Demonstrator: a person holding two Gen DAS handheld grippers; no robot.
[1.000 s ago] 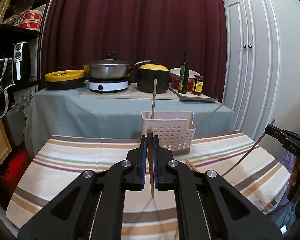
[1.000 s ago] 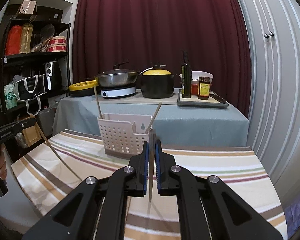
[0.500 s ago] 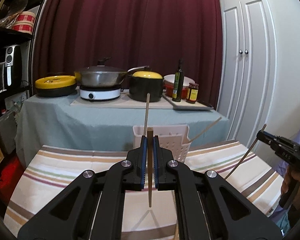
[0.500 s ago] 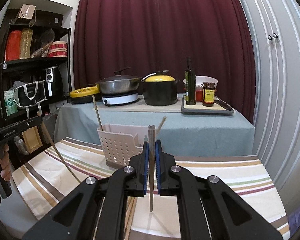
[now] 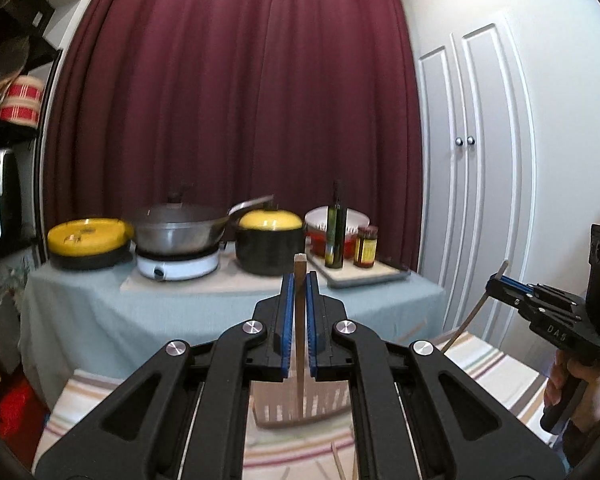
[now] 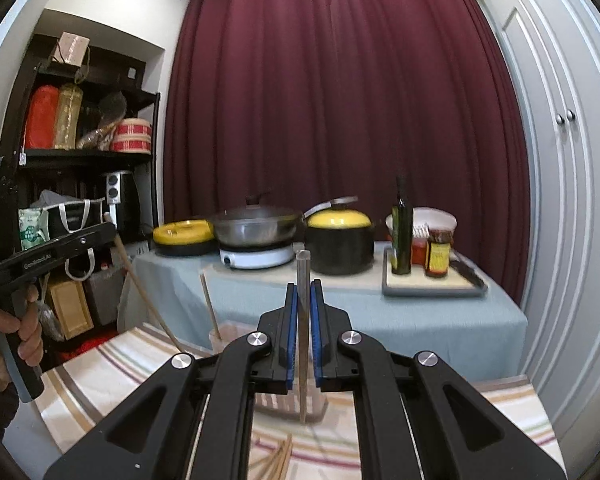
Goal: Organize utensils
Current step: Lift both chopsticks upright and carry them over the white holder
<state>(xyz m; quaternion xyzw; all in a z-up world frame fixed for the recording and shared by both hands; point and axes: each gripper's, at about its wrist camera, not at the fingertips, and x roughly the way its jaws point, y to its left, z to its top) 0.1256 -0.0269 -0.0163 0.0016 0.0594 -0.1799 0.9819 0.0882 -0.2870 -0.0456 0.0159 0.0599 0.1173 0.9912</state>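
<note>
Two chopsticks carried toward the holder, task partly done.
At lower centre, each gripper, left gripper and right gripper, is clamped on a chopstick; loose chopsticks are left on the striped cloth; beyond, one stick is already seen in the basket.

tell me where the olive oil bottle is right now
In the right wrist view, the olive oil bottle stands upright on the tray, right of the yellow-lidded pot.
</note>
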